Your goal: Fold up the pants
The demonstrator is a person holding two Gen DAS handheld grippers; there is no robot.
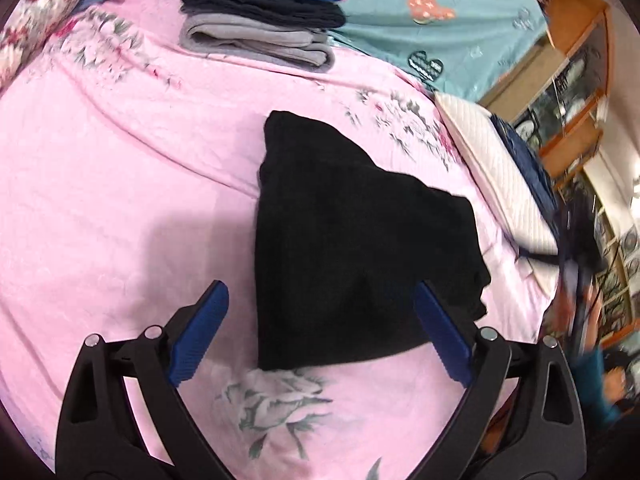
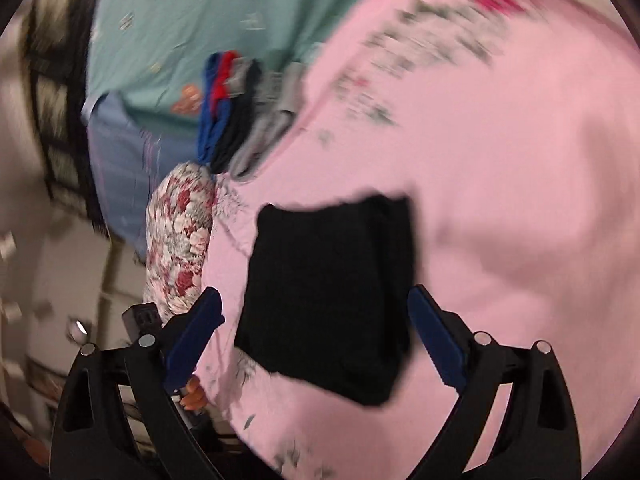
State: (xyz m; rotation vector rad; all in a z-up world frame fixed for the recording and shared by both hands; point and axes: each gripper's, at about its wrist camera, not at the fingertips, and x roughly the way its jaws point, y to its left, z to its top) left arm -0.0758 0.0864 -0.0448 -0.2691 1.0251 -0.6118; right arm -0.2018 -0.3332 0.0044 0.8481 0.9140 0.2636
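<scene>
You are holding the left gripper with its jaws spread wide and nothing between them, hovering above the pink floral bedcover. Just ahead of it, the black pants are lying folded into a compact bundle on that cover. Farther back, a stack of folded clothes is sitting by the teal sheet. You are holding the right gripper equally wide and empty over the same bundle, with a floral pillow lying to its left.
</scene>
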